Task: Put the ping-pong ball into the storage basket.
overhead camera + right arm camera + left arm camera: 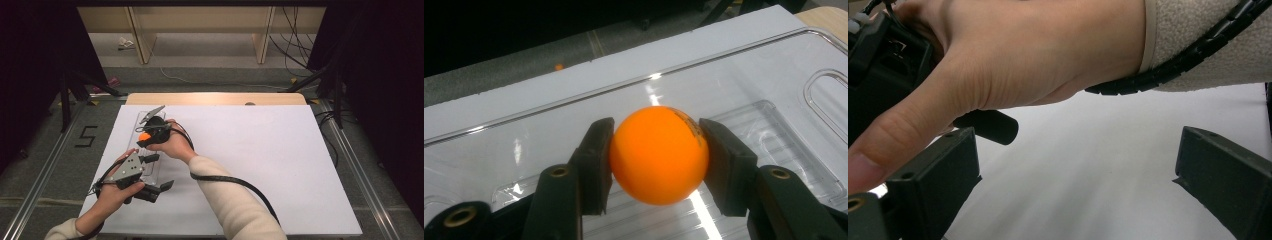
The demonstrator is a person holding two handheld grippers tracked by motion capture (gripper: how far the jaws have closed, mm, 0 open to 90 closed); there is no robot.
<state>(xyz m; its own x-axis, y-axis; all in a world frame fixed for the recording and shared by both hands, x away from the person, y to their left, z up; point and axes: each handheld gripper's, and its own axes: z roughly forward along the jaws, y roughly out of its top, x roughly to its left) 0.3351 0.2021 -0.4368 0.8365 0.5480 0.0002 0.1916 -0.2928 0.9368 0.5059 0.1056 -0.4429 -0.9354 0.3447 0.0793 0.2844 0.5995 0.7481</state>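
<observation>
Your right gripper is clamped on the small orange plastic ball, both pads touching it, held just above the clear plastic tray on the white table sheet. Your left gripper sits beside the tray's near end, jaws wide apart, nothing between them

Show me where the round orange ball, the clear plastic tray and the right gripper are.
Round orange ball (658,155), right gripper view, its front surface.
Clear plastic tray (774,75), right gripper view, bare flat part.
Right gripper (658,165), right gripper view, midway between its fingertips.
</observation>
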